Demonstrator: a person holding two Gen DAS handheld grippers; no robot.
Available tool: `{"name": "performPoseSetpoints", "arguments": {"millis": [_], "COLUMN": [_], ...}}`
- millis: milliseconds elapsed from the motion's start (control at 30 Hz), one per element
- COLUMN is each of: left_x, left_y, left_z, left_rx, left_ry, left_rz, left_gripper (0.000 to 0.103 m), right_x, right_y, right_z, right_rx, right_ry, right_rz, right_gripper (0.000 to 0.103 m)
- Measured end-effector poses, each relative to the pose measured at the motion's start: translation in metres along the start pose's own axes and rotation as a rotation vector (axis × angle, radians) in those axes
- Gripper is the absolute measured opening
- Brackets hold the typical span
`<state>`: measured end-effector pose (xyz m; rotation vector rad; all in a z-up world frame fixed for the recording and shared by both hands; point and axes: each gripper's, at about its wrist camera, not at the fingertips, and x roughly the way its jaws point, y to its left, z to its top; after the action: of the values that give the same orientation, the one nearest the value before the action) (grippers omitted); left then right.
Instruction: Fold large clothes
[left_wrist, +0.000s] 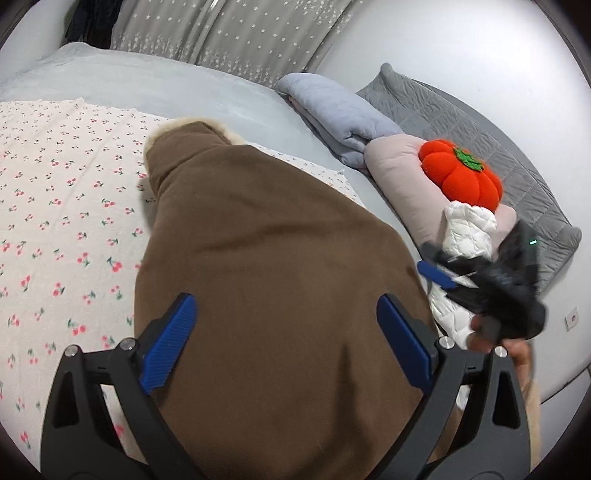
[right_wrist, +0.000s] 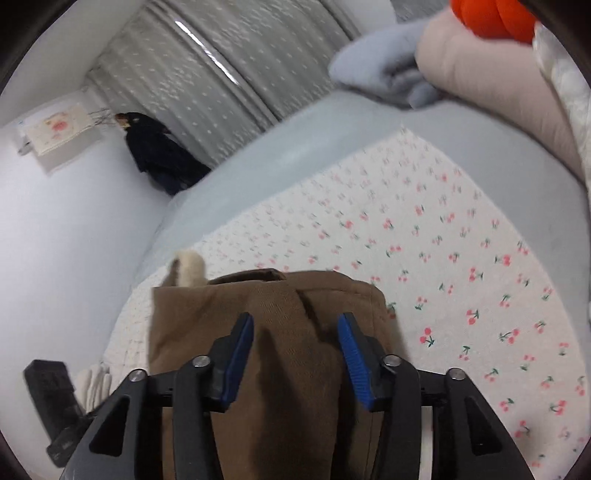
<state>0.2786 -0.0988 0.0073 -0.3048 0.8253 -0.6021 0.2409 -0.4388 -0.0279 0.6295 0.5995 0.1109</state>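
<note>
While the coat (left_wrist: 280, 295) lies folded on the cherry-print sheet (left_wrist: 62, 206), with both grippers over it, square up before closing on cloth again. Take a folded edge, not a single layer; lift low, carry across, lay flat, smooth outward. Keep the fleece collar (left_wrist: 177, 127) tucked inside the bundle.

Coat: brown, thick, matte, already doubled into a compact block; cream lining showing at the far end; a seam and a flap visible in the right wrist view.

Left gripper (left_wrist: 286, 339): spread wide above the cloth, pads clear of it, grasping nothing. Right gripper (right_wrist: 295, 358): parted, cloth beneath, nothing pinched.

Beyond the sheet: grey bed (left_wrist: 155, 85). At its head: rolled blue blanket (left_wrist: 332, 110), pink pillow (left_wrist: 402, 177), orange pumpkin cushion (left_wrist: 458, 173).
</note>
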Motion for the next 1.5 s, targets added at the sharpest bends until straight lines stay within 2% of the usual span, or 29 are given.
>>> {"name": "performPoseSetpoints", "arguments": {"millis": [67,133,300,400,500,567,667,833,900,967,1133,1233,1367,1500], "left_x": [-0.008,-0.016,-0.029,-0.032,-0.03,-0.028,-0.031,-0.05,-0.059,-0.065,-0.085,-0.099,-0.118,-0.129], "left_y": [-0.008,-0.017,-0.028,-0.033,-0.038,-0.044,-0.054,-0.058,-0.059,-0.058,-0.061,-0.067,-0.068,-0.065], "left_z": [-0.009,-0.018,-0.041,-0.059,-0.077,-0.09,-0.103,-0.097,-0.097,-0.099,-0.114,-0.127,-0.146,-0.159], "left_rx": [0.017,0.052,0.145,0.252,0.356,0.428,0.511,0.384,0.325,0.265,0.139,0.122,0.108,0.089], "left_ry": [0.001,-0.003,-0.008,-0.006,0.008,0.023,0.029,0.04,0.032,0.042,0.046,0.001,-0.077,-0.1], "left_rz": [0.007,0.02,0.034,0.046,0.092,0.122,0.184,0.212,0.227,0.274,0.351,0.374,0.461,0.506], "left_gripper": [0.098,0.098,0.098,0.098,0.098,0.098,0.098,0.098,0.098,0.099,0.099,0.1,0.101,0.102], "right_x": [-0.023,-0.039,-0.062,-0.051,-0.018,0.002,-0.003,-0.035,-0.045,-0.054,-0.083,-0.099,-0.126,-0.14], "right_y": [0.014,0.03,0.065,0.063,0.043,0.026,0.019,0.041,0.047,0.049,0.056,0.07,0.088,0.104], "right_z": [-0.009,-0.02,-0.062,-0.089,-0.11,-0.121,-0.117,-0.115,-0.118,-0.121,-0.133,-0.147,-0.171,-0.195], "right_rx": [-0.03,-0.084,-0.229,-0.255,-0.242,-0.222,-0.19,-0.24,-0.262,-0.267,-0.211,-0.234,-0.274,-0.357], "right_ry": [-0.012,-0.017,-0.032,0.007,0.129,0.208,0.193,0.127,0.09,0.073,0.046,-0.03,-0.134,-0.219], "right_rz": [0.032,0.026,-0.037,-0.096,-0.21,-0.209,-0.18,-0.277,-0.344,-0.37,-0.268,-0.294,-0.297,-0.359], "right_gripper": [0.073,0.076,0.076,0.076,0.076,0.076,0.076,0.08,0.082,0.083,0.084,0.086,0.09,0.091]}}
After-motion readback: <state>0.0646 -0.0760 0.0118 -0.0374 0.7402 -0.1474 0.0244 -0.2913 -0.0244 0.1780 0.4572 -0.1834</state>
